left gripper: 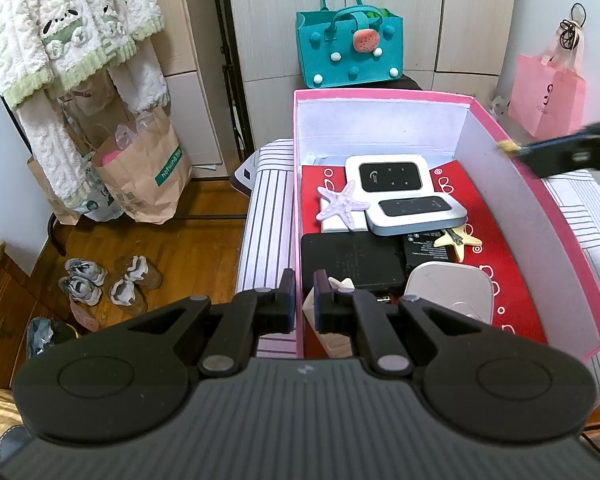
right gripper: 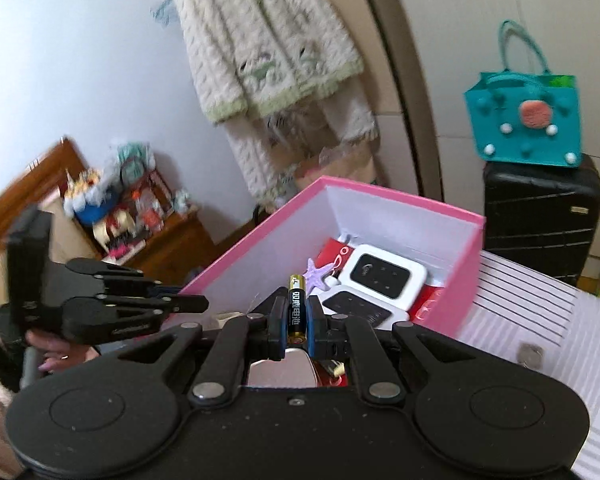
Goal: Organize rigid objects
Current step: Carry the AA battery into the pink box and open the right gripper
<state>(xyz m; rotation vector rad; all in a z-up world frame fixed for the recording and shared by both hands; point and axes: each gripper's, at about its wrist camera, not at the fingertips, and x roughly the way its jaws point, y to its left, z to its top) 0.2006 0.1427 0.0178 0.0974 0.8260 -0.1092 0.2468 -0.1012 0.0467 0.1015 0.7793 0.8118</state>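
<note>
Striped bedding (left gripper: 266,216) carried the pink box (left gripper: 511,160). Right gripper (right gripper: 298,318) clamped a battery (right gripper: 296,308) above it; left gripper (left gripper: 303,300) pinched the box's wall. Best lowered into a free gap, I judged.

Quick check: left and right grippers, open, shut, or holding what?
Left gripper: shut on the pink box's wall.
Right gripper: shut on a battery.
</note>
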